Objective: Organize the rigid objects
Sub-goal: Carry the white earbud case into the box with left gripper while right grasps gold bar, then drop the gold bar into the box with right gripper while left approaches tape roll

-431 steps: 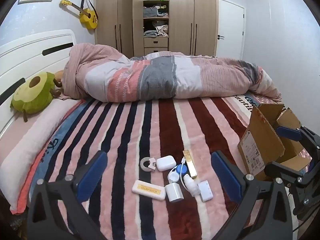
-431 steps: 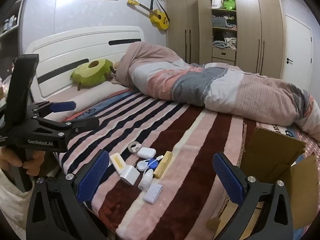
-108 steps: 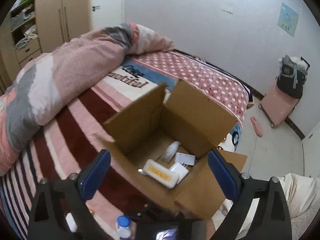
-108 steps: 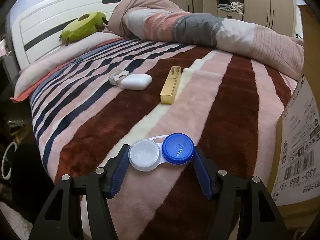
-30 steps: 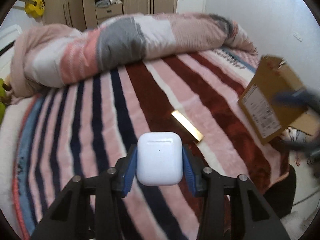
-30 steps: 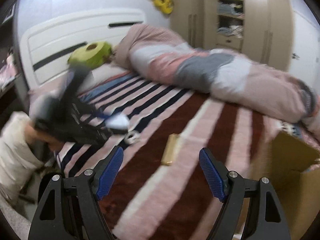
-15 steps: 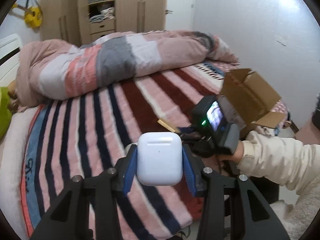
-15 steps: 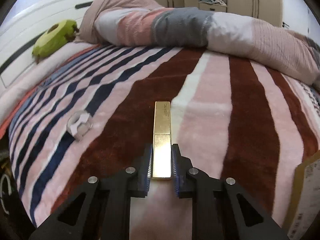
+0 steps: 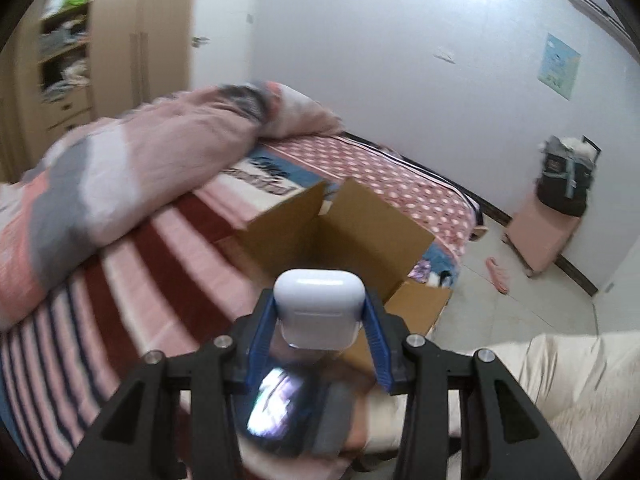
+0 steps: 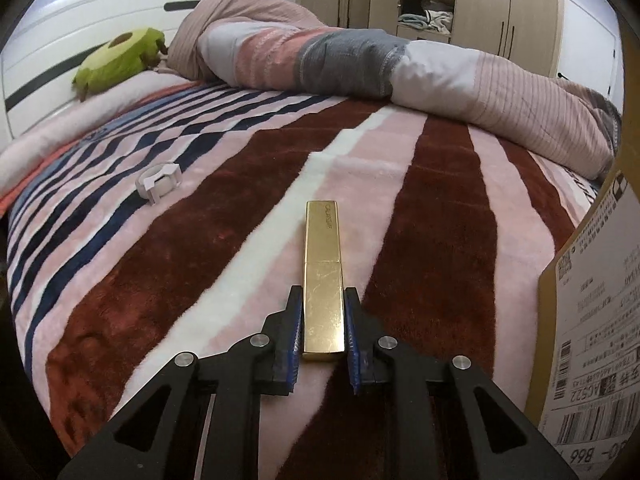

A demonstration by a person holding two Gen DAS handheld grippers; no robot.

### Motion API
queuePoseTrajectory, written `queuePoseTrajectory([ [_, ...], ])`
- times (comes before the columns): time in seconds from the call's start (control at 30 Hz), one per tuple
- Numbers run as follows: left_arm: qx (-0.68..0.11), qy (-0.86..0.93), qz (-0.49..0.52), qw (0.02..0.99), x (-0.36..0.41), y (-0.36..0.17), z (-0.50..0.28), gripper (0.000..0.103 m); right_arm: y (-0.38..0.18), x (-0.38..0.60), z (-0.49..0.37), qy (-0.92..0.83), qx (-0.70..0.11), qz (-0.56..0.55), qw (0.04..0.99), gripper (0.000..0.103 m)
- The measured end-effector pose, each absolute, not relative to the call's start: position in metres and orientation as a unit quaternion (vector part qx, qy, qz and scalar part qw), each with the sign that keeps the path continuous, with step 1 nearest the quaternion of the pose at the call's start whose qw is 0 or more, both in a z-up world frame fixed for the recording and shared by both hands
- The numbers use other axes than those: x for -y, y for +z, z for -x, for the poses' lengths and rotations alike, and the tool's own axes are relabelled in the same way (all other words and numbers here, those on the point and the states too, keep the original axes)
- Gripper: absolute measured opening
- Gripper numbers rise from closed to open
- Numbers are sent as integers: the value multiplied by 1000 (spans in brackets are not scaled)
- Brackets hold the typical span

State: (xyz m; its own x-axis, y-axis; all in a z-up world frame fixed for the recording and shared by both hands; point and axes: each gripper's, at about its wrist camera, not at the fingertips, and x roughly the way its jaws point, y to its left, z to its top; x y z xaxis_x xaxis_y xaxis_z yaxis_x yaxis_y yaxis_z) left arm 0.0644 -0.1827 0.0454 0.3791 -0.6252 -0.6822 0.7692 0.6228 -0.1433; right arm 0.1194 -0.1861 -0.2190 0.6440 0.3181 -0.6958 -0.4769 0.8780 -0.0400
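Left gripper [image 9: 319,330] clamping white earbud case [image 9: 319,308], hiding cardboard box [image 9: 352,232] interior; right gripper [image 10: 322,332] pinching gold case [image 10: 323,280].

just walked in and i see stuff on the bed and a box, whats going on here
A person is tidying small items off a striped blanket into a cardboard box, using a handheld gripper in each hand. The left gripper is clamped on a white earbud case, held up in front of the open box. The right gripper is closed around the near end of a gold bar-shaped case lying on the blanket. A small white ring-shaped piece lies farther off, untouched.
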Motion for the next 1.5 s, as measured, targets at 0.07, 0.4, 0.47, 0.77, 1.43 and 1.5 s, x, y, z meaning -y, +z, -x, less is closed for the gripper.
queuePoseTrajectory([
  [0.07,-384,-426,-114,812,219,34,-76,40,-219,186,-121,222,-362,108,899,14],
  [0.4,-351,-350,-107,862,175,32,-78,83,-218,184,-122,219,-364,112,898,15],
  [0.47,-340,-318,-99,880,137,32,-71,84,-216,182,-123,215,-362,115,900,15],
  [0.77,-368,-201,-47,907,-8,-41,-50,84,-168,164,-96,218,-322,141,911,13],
  [1.43,-387,-171,3,906,-35,-95,-63,84,-31,338,-60,91,-330,60,938,14],
  [1.5,-394,-165,-3,904,-34,-103,-69,84,-38,350,-67,75,-347,52,933,14],
])
